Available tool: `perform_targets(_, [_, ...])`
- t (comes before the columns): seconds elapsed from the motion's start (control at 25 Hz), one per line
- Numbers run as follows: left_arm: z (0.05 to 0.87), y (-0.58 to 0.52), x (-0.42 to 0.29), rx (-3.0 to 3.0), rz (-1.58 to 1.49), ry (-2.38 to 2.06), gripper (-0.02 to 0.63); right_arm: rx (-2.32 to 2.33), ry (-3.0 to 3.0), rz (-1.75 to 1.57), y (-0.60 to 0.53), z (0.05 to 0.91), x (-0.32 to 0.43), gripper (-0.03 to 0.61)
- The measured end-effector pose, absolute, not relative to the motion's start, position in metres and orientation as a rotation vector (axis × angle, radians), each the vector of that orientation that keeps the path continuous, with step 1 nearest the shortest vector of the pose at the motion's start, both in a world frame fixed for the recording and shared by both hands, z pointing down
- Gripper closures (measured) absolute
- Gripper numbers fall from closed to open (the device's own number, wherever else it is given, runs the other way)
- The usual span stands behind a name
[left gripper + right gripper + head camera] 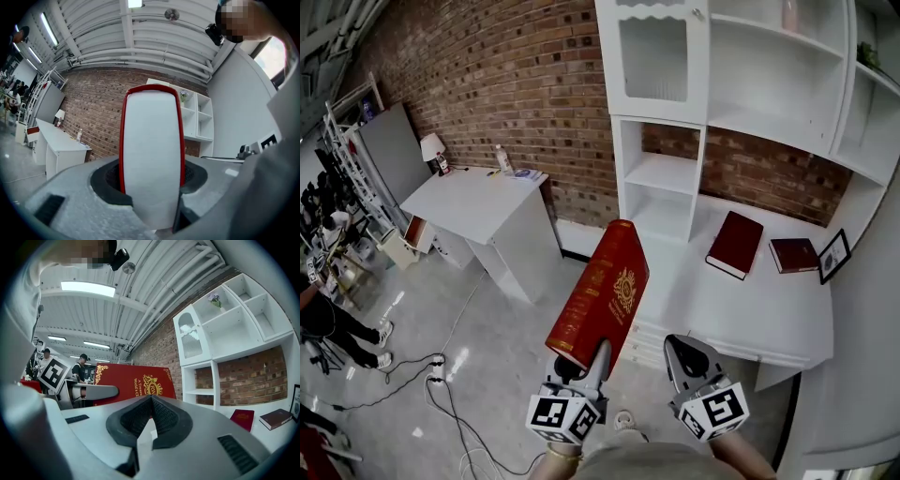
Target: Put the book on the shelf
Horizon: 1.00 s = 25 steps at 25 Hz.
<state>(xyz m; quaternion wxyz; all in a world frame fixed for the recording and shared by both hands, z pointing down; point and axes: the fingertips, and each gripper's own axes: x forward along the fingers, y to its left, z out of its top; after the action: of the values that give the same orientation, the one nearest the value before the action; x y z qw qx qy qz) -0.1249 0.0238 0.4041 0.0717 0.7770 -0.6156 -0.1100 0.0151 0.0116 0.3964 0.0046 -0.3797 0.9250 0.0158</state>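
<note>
At the L gripper [152,187]: clamped on the big red book [152,140], pads on both covers near the bottom edge, page block facing the cam. Gripped low and held on end, top aimed toward the shelf unit [623,169] - prob. so it can go in standing, like any shelved vol. In mid-air, clear of every surface, just short of the desk ledge [741,314]. Not yet on any shelf.

Beside it, the R gripper [151,404]: jaws together, nothing between. Hovering just right of the book and apart from it, prob. ready to steady the cover if the tall vol. tips.

Outward to the storage:
- Open cubbies [664,173] left of centre - bare by the look, so room for the book there, tho height vs. the book hard to judge.
- Upper-left bay behind a closed door [654,56] - contents not visible.
- Small flower [214,300] in a top bay.
- On the desk ledge, a maroon book [734,244] and a darker book [794,255], lying flat, side by side but apart.
- Picture frame [834,255] propped at the right end.
</note>
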Motion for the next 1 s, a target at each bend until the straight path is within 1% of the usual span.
perform_targets(1.0, [0.410,-0.085,-0.175,2.435,-0.313,-1.719,0.380,-1.344,2.830,0.066,-0.085,0.397,-0.035,0.572])
